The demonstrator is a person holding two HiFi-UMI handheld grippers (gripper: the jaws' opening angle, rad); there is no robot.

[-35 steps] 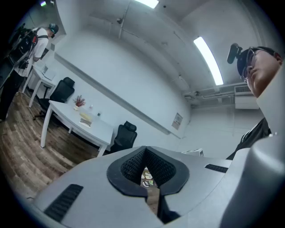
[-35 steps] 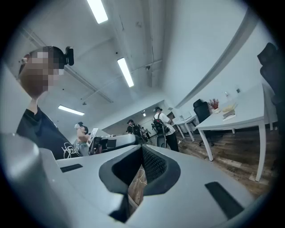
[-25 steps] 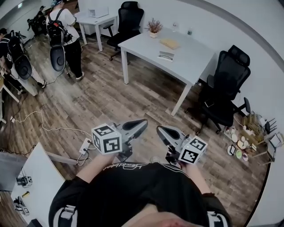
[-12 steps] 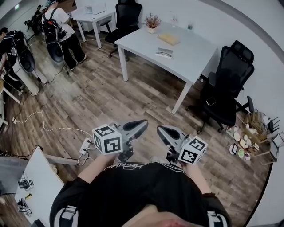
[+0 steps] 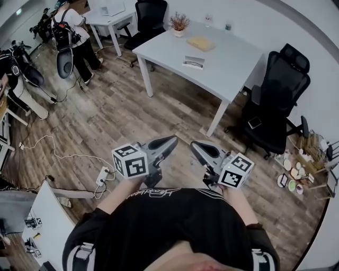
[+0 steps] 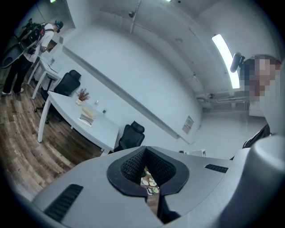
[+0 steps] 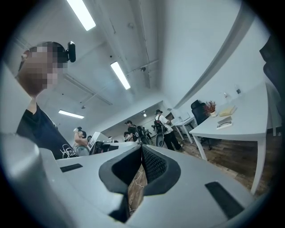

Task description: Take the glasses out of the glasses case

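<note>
Two grey two-jaw grippers, hand-held, side by side over the wood-plank floor (image 5: 132, 111), well short of the near long edge of the large white rectangular table (image 5: 222, 74), noses aimed toward it. Left gripper (image 5: 170, 141): jaws drawn together, only a sliver of floor showing between the pads, nothing held. Right gripper (image 5: 195, 145): jaws likewise together, nothing held. Forearms bent and tucked close to a black shirt (image 5: 175, 227), wrists roughly level. One flat grey glasses case (image 5: 194, 63) lying on that table near its middle, well apart from both grippers; open or closed not discernible, contents not discernible. One yellowish flat pad (image 5: 201, 44) on the table, just beyond the case. One small pot (image 5: 179, 33) at the table's far left corner, holding a reddish dried plant. Two black seats: black office chair (image 5: 275, 100) at the table's right end, second black office chair (image 5: 148, 16) beyond its far left corner. One smaller white desk (image 5: 108, 20) further off past the table's left end. Two persons out that way: person with a backpack (image 5: 69, 37) beside the desk, second person (image 5: 18, 74) partly cut off at the edge. One white power strip (image 5: 103, 175) with cable on the floor, on the table's near side. Several small round dishes (image 5: 288, 177) on the floor past the right-end chair.
</note>
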